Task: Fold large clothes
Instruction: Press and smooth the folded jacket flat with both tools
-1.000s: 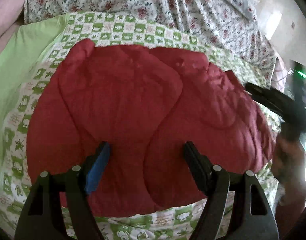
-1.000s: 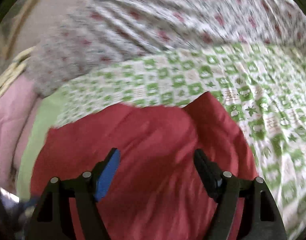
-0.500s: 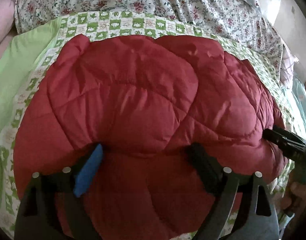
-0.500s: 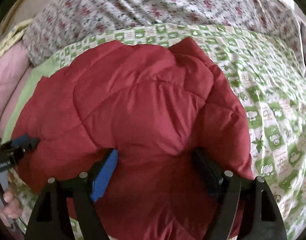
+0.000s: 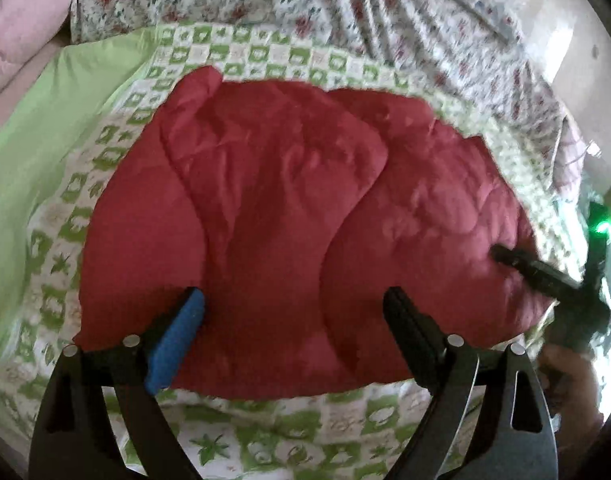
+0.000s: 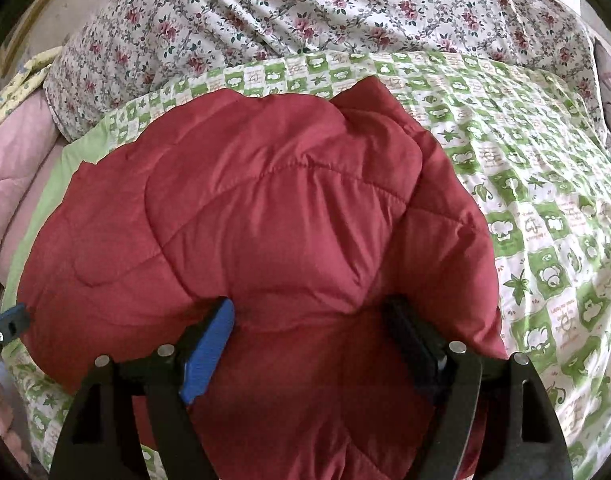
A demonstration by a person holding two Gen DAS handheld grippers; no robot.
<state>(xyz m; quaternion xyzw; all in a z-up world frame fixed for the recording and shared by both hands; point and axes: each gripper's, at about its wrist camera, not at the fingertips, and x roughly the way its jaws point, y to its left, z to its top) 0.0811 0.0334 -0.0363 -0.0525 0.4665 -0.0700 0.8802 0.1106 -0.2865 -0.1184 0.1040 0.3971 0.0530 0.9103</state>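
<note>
A red quilted padded garment point(image 5: 289, 216) lies bunched and folded on a green-and-white checked sheet point(image 5: 265, 432); it also fills the right wrist view point(image 6: 273, 220). My left gripper point(image 5: 293, 312) is open and empty, just above the garment's near edge. My right gripper point(image 6: 309, 320) is open, its fingers pressed into the garment's near right part with fabric bulging between them. The right gripper also shows in the left wrist view point(image 5: 545, 276) at the garment's right edge. The left gripper's blue tip point(image 6: 11, 322) shows at the left edge of the right wrist view.
A floral sheet point(image 6: 325, 12) covers the bed behind the checked sheet point(image 6: 545, 220). A plain light-green cloth point(image 5: 33, 152) and a pink quilt point(image 5: 17, 32) lie to the left. A hand point(image 5: 569, 384) holds the right gripper.
My left gripper has pulled back from the garment toward its near edge, so the checked sheet shows below it again. My right gripper has pushed lower into the garment.
</note>
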